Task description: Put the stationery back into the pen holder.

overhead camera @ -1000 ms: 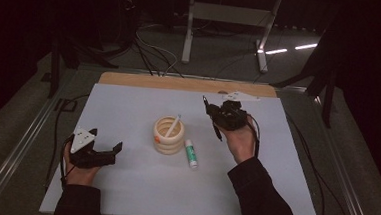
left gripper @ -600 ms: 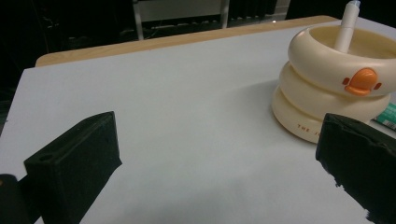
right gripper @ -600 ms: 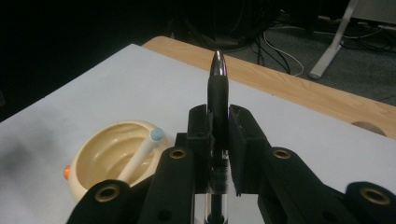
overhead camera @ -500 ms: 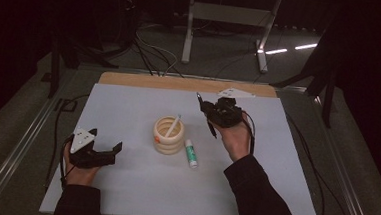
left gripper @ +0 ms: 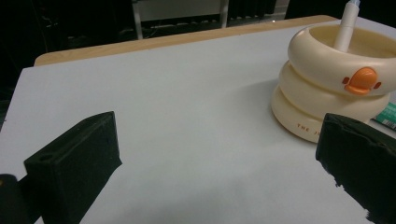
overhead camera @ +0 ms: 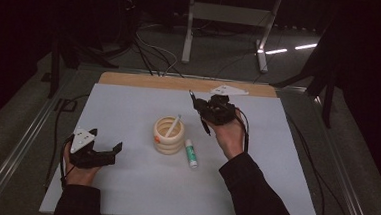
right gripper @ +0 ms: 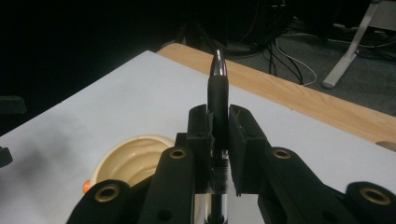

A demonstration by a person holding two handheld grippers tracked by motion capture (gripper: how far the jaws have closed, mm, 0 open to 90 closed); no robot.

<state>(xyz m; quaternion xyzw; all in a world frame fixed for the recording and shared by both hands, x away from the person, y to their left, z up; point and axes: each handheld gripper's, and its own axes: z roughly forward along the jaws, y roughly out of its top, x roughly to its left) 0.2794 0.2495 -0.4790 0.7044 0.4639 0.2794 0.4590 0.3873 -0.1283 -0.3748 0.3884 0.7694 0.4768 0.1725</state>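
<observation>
The right hand-held gripper (overhead camera: 204,112) pinches a black pen (right gripper: 218,100) above the surface (overhead camera: 128,103), just behind the cream holder (overhead camera: 169,135) (a white pen inside); the left hand-held gripper (overhead camera: 107,148), jaws spread, rests near the front-left edge, open room between.

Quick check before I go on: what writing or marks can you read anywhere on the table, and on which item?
"THE J", cut off by the left gripper's fingers: low on the cream ringed pen holder.
Orange duck-bill badge, no lettering: the holder's top ring.
Print on the green-and-white glue stick: too small to read.
Black pen in the right gripper: no readable text.
</observation>
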